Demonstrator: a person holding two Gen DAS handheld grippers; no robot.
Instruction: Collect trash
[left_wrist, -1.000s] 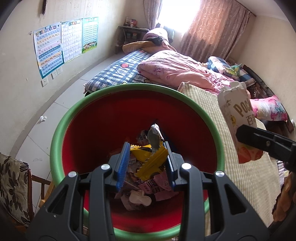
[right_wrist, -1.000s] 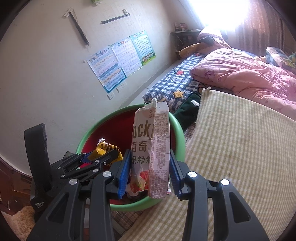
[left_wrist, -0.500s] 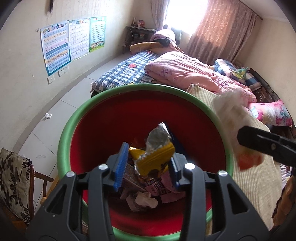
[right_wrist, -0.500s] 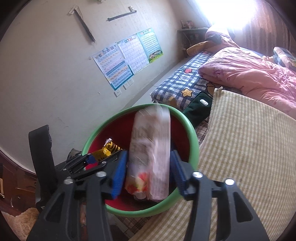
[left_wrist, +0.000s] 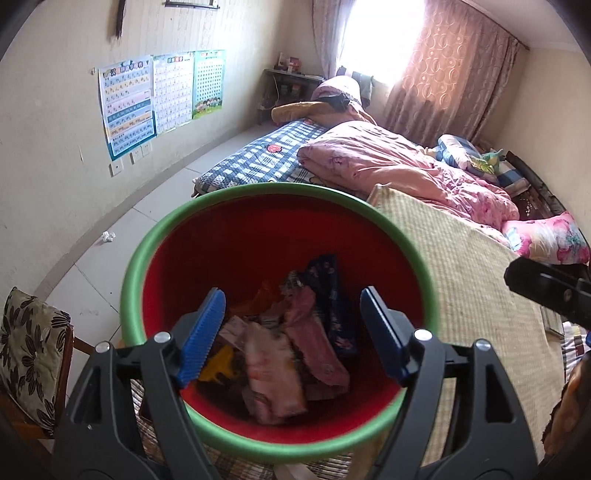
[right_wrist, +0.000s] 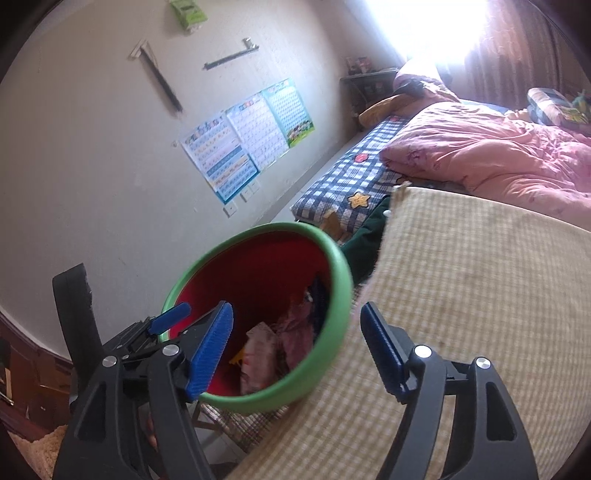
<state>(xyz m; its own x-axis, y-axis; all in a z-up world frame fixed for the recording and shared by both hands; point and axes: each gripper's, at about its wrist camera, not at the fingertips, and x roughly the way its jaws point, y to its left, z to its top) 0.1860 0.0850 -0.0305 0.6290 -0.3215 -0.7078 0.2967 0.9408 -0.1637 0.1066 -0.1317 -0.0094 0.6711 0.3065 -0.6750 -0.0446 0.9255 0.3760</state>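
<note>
Both snack packets are now lying in the red bin (left_wrist: 236, 251), no longer pinched as they were a second ago; the left gripper (left_wrist: 291, 332) is gaping wide over the bin's mouth, holding nothing; the right gripper (right_wrist: 297, 350) is likewise spread wide and empty, hanging over the green rim beside the checked mat (right_wrist: 461, 295); the pink packet (left_wrist: 273, 365) is resting on the wrapper heap, the yellow wrapper (left_wrist: 218, 365) peeking out beside it.

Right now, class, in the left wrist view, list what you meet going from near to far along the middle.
Open left gripper → wrappers in the red bin → checked blue mattress → orange pillow → small table.
</note>
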